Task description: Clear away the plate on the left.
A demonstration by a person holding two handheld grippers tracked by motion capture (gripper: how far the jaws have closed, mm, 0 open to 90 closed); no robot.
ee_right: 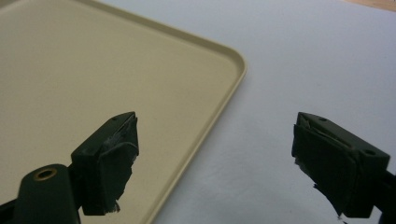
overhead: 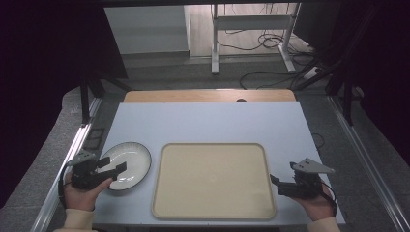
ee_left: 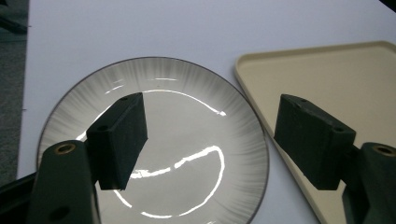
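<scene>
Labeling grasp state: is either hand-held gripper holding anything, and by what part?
Nothing held. Left hand-held gripper open above the plate; right hand-held gripper open beside the tray.

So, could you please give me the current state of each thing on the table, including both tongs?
plate: empty, lying flat on the table, beside the tray and apart from it
tray: empty, lying flat on the table
left tongs: open, poised over the plate, holding nothing
right tongs: open, straddling the tray's right edge, holding nothing
table: white surface, bare beyond the plate and tray
</scene>
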